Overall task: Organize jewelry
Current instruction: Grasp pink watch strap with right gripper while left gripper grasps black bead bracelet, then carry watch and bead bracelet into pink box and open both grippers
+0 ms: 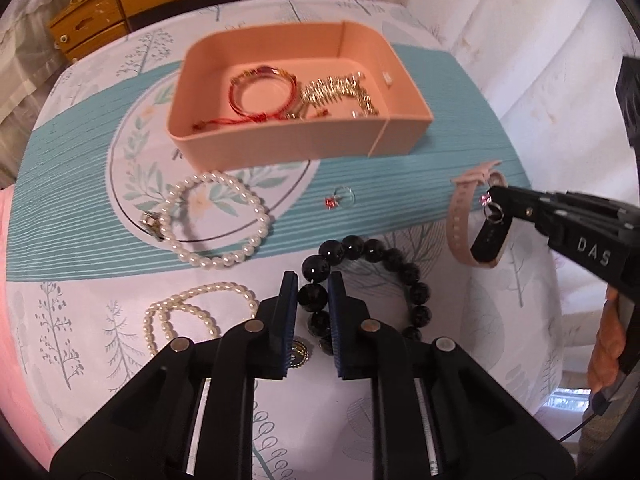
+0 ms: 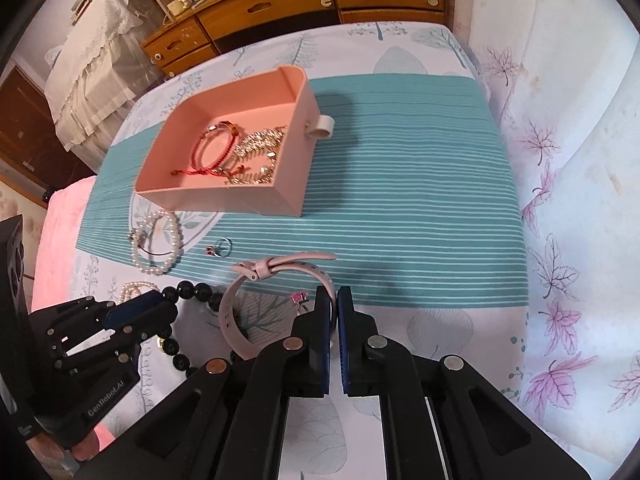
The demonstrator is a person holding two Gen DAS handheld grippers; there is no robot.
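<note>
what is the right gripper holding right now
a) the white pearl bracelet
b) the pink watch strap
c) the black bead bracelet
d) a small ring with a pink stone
d: the right gripper has its jaws closed on a small ring with a pink stone, lifted in front of the pink watch strap, while the black bead bracelet and white pearl bracelet lie on the cloth.

Black bead bracelet (image 1: pixel 362 284) partly hidden behind left hand-held gripper (image 1: pixel 313 280) fingers.
</note>
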